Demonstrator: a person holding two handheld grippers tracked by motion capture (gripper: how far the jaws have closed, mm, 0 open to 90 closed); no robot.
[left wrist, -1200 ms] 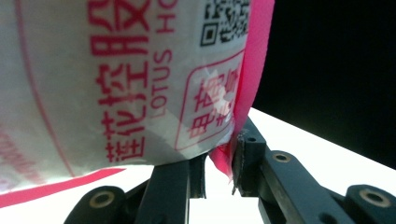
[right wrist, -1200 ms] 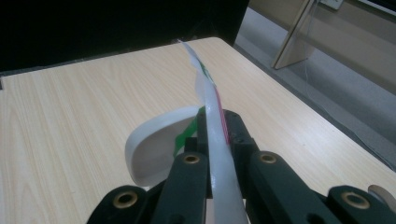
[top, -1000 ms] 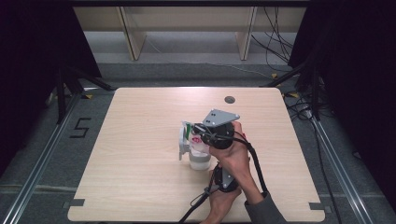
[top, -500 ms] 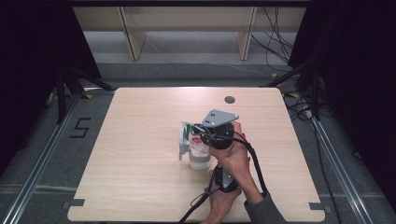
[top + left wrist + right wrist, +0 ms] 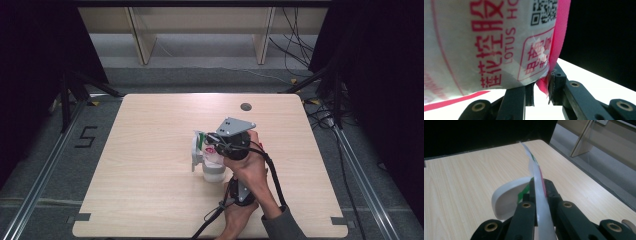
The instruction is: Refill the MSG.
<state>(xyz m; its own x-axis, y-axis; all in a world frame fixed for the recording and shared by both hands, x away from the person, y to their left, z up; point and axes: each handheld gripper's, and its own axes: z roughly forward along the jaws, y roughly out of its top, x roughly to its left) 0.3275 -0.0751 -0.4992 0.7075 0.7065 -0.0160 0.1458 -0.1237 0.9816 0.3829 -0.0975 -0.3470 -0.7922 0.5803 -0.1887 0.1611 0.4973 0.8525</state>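
Near the middle of the pale wooden surface (image 5: 150, 150), the left claw (image 5: 540, 87) pinches the white, pink-printed plastic cup (image 5: 212, 167) steady so the right claw (image 5: 539, 195), clamped on its white foil lid (image 5: 536, 177), can peel it.

High view looks down on the table (image 5: 150, 200); gripper views sit close over it, sharing the white packet (image 5: 486, 42).

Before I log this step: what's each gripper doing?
Left gripper: shut on the pink edge of the cup's wrap.
Right gripper: shut on the peeled lid.
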